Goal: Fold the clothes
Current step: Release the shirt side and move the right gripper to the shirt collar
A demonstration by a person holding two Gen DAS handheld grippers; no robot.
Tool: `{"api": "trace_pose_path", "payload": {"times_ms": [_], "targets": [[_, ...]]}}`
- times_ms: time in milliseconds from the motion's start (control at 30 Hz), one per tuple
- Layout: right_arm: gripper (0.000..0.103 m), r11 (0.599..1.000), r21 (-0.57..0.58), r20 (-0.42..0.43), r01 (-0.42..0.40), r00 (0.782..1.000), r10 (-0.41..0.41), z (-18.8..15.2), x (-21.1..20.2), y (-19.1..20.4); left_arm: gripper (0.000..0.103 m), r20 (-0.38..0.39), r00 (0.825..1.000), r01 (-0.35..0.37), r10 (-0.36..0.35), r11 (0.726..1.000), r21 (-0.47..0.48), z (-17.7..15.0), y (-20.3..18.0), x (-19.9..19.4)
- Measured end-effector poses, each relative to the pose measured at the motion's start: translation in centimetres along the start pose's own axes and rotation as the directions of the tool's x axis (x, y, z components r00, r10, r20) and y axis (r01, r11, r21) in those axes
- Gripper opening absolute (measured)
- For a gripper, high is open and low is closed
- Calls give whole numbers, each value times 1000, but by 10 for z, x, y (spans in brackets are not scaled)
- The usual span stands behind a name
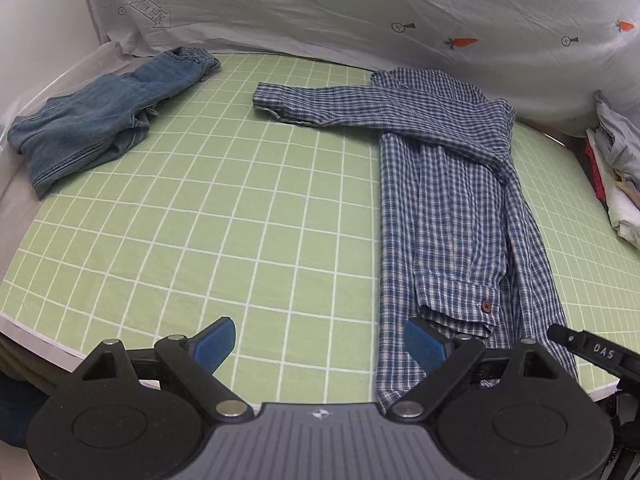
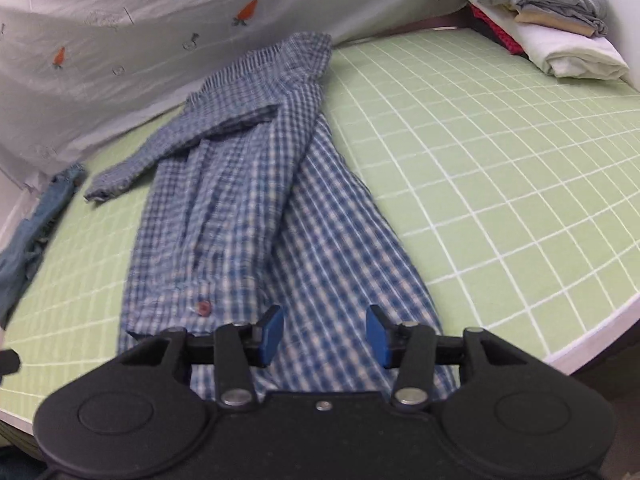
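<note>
A blue-and-white checked shirt (image 1: 452, 200) lies on the green grid cloth, folded into a long narrow strip, with one sleeve stretched out to the left at the far end and a cuff with a red button (image 1: 486, 305) near the front. It also shows in the right wrist view (image 2: 256, 200). My left gripper (image 1: 320, 344) is open and empty, near the shirt's front left edge. My right gripper (image 2: 323, 334) is open and empty, low over the shirt's near hem. Its tip (image 1: 584, 350) shows at the left view's right edge.
Crumpled blue jeans (image 1: 100, 120) lie at the far left of the green grid cloth (image 1: 224, 208). A stack of folded clothes (image 2: 560, 32) stands at the far right. A white sheet with carrot prints (image 1: 360, 8) hangs behind. The table's front edge (image 2: 592, 332) is close.
</note>
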State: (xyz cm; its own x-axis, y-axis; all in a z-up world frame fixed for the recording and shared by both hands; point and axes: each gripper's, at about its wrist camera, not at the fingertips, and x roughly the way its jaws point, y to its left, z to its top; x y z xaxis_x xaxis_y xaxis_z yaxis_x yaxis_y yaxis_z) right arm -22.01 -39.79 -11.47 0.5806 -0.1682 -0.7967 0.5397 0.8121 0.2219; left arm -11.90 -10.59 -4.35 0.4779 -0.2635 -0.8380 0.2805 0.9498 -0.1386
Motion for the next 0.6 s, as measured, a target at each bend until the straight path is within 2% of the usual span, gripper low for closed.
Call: {"api": "trace_pose_path", "payload": {"times_ms": [100, 133, 200, 300, 367, 400, 433, 500, 533, 600], "targets": [[47, 996, -73, -64, 52, 996, -56, -14, 12, 1, 91, 1, 1000, 5, -5, 1000, 11, 6, -10, 5], [51, 988, -142, -64, 59, 996, -69, -18, 12, 10, 91, 2, 1000, 6, -6, 1000, 15, 8, -13, 6], [57, 966, -253, -78, 53, 994, -75, -22, 14, 24, 91, -2, 1000, 11, -11, 1000, 21, 11, -21, 10], [60, 922, -385, -70, 48, 994, -81, -21, 16, 38, 91, -8, 1000, 12, -12, 1000, 19, 15, -35, 17], [72, 922, -385, -35, 40, 998, -57, -10, 13, 32, 91, -3, 1000, 10, -10, 1000, 8, 18, -44, 20], [83, 926, -376, -15, 33, 999, -42, -2, 11, 27, 91, 0, 1000, 9, -9, 1000, -9, 20, -48, 22], [89, 932, -362, 3, 26, 1000, -27, 6, 9, 20, 91, 4, 1000, 8, -7, 1000, -28, 22, -52, 23], [92, 940, -341, 32, 12, 999, -1, 24, 10, 6, 91, 3, 1000, -10, 10, 998, -70, 27, -60, 28], [101, 940, -340, 39, 4, 999, 9, 33, 12, -1, 91, 2, 1000, -20, 20, 996, -91, 30, -64, 30], [103, 940, -339, 40, -20, 999, 36, 55, 16, -14, 91, 6, 999, -43, 44, 991, -127, 35, -73, 32]]}}
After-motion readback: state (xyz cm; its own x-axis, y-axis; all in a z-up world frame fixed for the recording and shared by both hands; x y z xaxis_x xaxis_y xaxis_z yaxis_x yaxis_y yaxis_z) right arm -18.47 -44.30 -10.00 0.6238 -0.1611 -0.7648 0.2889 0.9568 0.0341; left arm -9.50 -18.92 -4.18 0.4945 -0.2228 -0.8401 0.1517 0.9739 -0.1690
